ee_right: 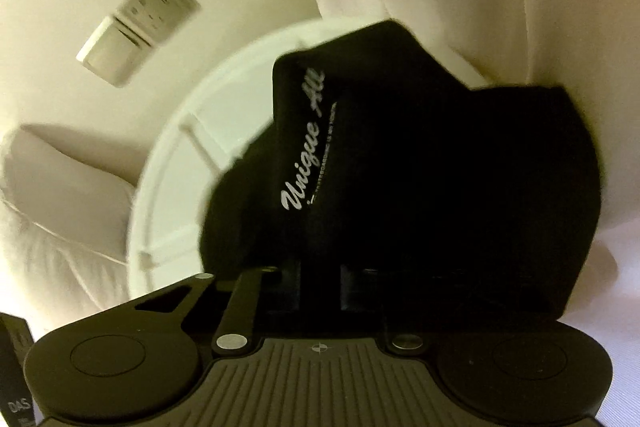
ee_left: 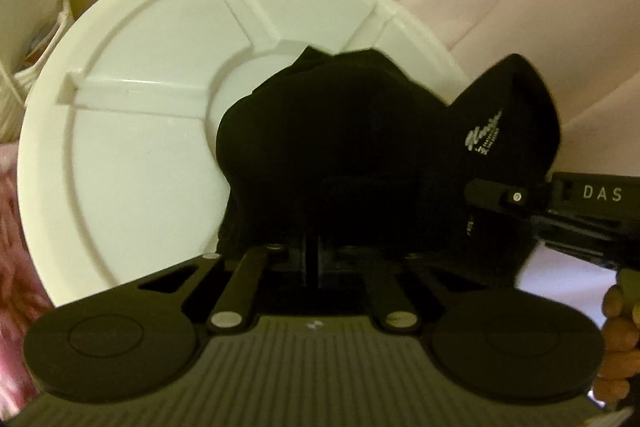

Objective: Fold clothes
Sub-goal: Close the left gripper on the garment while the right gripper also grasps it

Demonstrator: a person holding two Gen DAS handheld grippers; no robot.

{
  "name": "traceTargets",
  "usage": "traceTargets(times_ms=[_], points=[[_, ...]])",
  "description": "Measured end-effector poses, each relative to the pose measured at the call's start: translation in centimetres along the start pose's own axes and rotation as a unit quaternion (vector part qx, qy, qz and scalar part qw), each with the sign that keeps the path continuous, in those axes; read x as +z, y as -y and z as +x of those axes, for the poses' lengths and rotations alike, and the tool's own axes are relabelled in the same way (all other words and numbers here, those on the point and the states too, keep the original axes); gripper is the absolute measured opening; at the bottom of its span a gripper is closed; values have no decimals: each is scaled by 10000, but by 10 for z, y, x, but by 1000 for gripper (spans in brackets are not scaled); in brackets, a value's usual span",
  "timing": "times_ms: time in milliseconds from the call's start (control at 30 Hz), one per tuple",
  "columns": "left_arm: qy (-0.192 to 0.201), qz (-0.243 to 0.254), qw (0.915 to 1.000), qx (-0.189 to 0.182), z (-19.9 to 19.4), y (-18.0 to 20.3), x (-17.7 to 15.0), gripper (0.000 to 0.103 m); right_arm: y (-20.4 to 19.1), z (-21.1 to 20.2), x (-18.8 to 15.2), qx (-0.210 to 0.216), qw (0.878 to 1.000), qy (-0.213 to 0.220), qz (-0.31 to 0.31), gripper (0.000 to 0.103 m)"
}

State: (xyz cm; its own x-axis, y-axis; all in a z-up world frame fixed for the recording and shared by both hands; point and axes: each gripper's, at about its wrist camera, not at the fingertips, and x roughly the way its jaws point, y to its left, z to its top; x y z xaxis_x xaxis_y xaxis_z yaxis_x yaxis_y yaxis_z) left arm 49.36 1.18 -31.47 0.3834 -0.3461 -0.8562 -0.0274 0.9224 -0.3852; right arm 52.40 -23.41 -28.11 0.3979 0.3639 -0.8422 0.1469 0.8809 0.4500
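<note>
Nearest, left wrist view: left gripper (ee_left: 316, 259), jaws drawn tight together w/ only a thin slit showing, black cloth bunched right over the tips; clamped on the black garment (ee_left: 360, 147)
Item: black garment, one pc, held up off any surface, crumpled in a mound btwn both tools. White script lettering on a raised flap at its right side; smaller print under it too blurred to read
Item: right gripper (ee_left: 516, 197), seen side-on at right edge of left view, marked "DAS", its tip touching the garment's right flap. In its own view (ee_right: 320, 287) the jaws stand close, narrow gap, cloth draped over and hanging across them; gripping the same garment (ee_right: 420, 187). Script there reads "Unique All"
Item: a person's hand (ee_left: 620, 331), bottom right corner, partly cut off
Behind garment: white round ribbed disc (ee_left: 132, 131), upright/tilted, radial ribs + raised rings; what it is, cannot tell. Also visible in right view (ee_right: 172, 167)
Farther: pale curtain folds (ee_left: 540, 7) at right; white pillow (ee_right: 60, 187) at left of right view
Farthest: wall switch plate (ee_right: 138, 27), blurred
</note>
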Motion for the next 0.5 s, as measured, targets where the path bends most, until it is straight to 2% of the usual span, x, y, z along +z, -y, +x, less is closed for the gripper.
traceTargets(times_ms=[100,167,267,333,367,500], points=[[327,-279,9987,-258,-39,-4,-6,0,-24,-33,-4,414,9984,229,-313,13],[677,-449,9954,-511,-74,-5,-13,0,-43,-56,-8,734,9949,374,-576,13],[1222,-453,9904,-471,-129,-2,-28,0,-72,-90,-15,1212,9861,589,-969,12],[1140,137,9896,-861,-164,-5,-37,0,-92,-113,-19,1527,9779,731,-1229,12],[1226,209,9874,-977,-184,-9,-41,0,-101,-125,-21,1684,9730,802,-1358,12],[2062,-52,9738,-956,-268,-21,-73,0,-147,-174,-44,2448,9458,1034,-1866,12]])
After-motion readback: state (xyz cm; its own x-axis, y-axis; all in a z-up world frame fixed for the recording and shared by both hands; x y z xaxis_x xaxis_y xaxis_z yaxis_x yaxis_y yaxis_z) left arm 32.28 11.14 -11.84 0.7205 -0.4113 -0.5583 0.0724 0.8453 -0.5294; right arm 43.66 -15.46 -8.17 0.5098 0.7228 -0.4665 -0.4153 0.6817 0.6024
